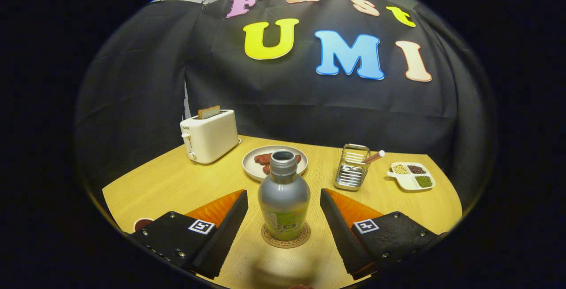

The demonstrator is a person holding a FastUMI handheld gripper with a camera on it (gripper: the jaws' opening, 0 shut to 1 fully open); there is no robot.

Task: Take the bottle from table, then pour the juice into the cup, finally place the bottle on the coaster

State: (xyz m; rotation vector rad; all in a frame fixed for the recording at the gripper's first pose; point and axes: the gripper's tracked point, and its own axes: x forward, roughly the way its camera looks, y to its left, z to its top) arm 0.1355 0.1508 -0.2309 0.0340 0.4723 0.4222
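A grey bottle (283,196) with an open neck and a green label stands upright on a round brown coaster (285,237) on the wooden table (177,183). My gripper (283,196) is open, with one finger on each side of the bottle and a clear gap between each finger and the bottle's body. A cup (142,224) with dark liquid inside peeks out from behind the left finger's mount, mostly hidden.
Beyond the bottle lies a plate (252,165) with reddish food. A white toaster (210,135) with a slice of bread stands at the back left. A metal rack (352,173) with a stick and a divided white dish (412,176) sit at the back right.
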